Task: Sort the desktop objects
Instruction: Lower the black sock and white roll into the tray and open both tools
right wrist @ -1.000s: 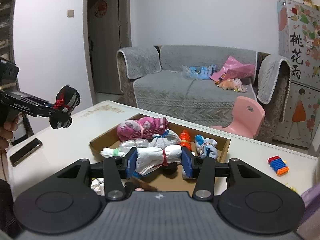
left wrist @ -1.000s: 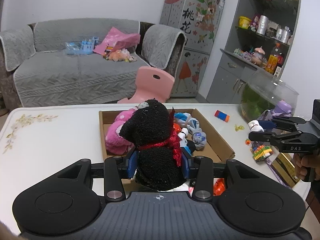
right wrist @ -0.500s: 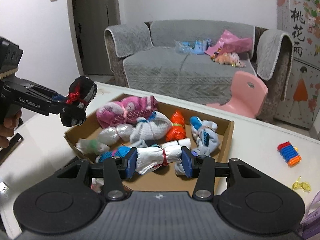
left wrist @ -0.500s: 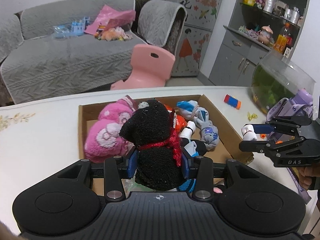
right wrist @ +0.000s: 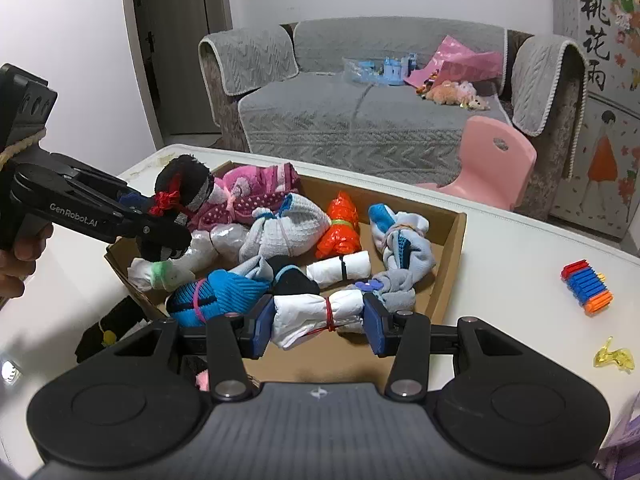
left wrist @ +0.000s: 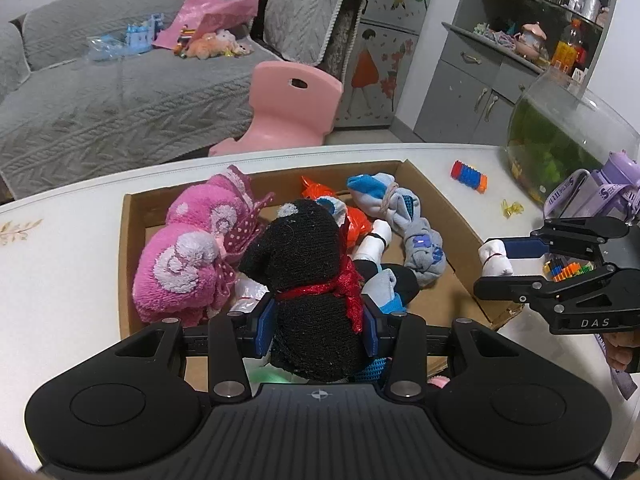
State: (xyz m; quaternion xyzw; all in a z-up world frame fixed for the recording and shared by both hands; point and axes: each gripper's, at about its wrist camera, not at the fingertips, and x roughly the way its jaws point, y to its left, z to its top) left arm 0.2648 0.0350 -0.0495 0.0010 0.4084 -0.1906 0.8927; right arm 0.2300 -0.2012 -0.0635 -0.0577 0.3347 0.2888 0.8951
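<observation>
your left gripper point(left wrist: 318, 320) clamps the black roll point(left wrist: 308, 280) upright, your right gripper point(right wrist: 318, 322) pinches the white roll point(right wrist: 316, 314) crosswise over the box point(right wrist: 452, 248).

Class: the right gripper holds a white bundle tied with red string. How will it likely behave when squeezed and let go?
The white bundle looks like soft cloth, creased and bulging around its red tie, so it probably compresses rather than resists. It likely weighs little. Released over the cardboard box, it should flop and settle, not roll.
</observation>
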